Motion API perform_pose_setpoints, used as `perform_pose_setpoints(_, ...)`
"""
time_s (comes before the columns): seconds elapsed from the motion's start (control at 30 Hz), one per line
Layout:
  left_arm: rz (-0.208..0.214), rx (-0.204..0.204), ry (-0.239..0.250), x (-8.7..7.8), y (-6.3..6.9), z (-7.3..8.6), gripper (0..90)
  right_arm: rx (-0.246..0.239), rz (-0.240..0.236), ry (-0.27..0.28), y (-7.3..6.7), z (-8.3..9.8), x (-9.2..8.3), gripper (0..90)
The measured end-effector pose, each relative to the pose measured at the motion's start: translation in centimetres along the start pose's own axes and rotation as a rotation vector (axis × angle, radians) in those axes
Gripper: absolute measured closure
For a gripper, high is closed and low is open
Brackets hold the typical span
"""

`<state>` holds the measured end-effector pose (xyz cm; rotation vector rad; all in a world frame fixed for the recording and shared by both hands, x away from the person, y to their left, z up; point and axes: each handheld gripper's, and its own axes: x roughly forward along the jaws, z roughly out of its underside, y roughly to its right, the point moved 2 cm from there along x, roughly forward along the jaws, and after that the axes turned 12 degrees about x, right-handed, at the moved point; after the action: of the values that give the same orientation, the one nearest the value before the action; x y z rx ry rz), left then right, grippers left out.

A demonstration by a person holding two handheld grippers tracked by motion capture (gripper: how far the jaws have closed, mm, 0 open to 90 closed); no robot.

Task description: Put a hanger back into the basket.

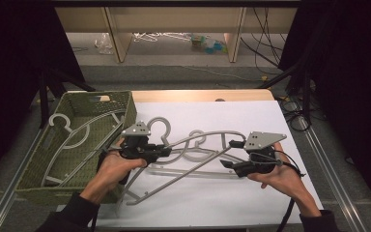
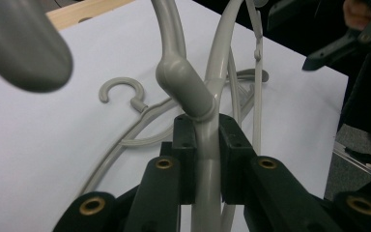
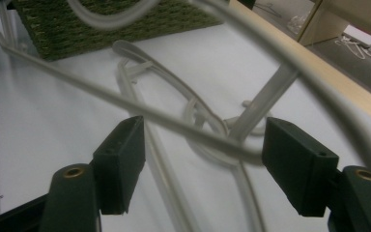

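Note:
A grey plastic hanger [image 1: 200, 137] hangs tilted above the white sheet [image 1: 251, 116]. My left gripper [image 1: 166, 151] is shut on it just below the hook, and in the left gripper view the pads [image 2: 186, 140] clamp the hanger's neck [image 2: 183, 87]. My right gripper [image 1: 231, 153] stands open at the hanger's right end. In the right gripper view its jaws [image 3: 205, 140] are wide apart, and the hanger's thin bar [image 3: 101, 99] crosses between them untouched. A second grey hanger [image 1: 193, 159] lies flat on the sheet beneath.
A green woven basket [image 1: 121, 104] sits at the table's left with another grey hanger [image 1: 72, 135] inside it. A wooden table edge [image 1: 198, 94] runs behind the sheet. Cables and shelving lie on the floor beyond.

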<state>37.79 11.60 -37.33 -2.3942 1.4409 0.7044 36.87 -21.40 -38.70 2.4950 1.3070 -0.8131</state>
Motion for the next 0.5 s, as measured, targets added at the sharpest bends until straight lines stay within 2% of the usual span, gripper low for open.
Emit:
perform_pose_setpoints(0.1, 0.0, -0.006, 0.007, -0.8, -0.1, -0.3, 79.8, 0.015, -0.02, -0.003, -0.3, 0.7, 0.1, 32.5)
perform_pose_setpoints(0.17, -0.013, -0.006, 0.009, -1.6, -0.2, -0.7, 79.8, 0.026, -0.044, -0.015, -0.7, 2.0, 0.7, 32.3)
perform_pose_setpoints(0.3, -0.038, -0.009, 0.021, -3.6, -0.7, -1.5, 79.8, 0.04, -0.061, -0.037, -1.0, 3.0, 1.0, 31.9)
perform_pose_setpoints(0.5, -0.091, -0.023, 0.047, -6.9, -2.2, -2.2, 79.8, 0.039, -0.066, -0.039, -1.3, 3.5, 0.8, 31.8)
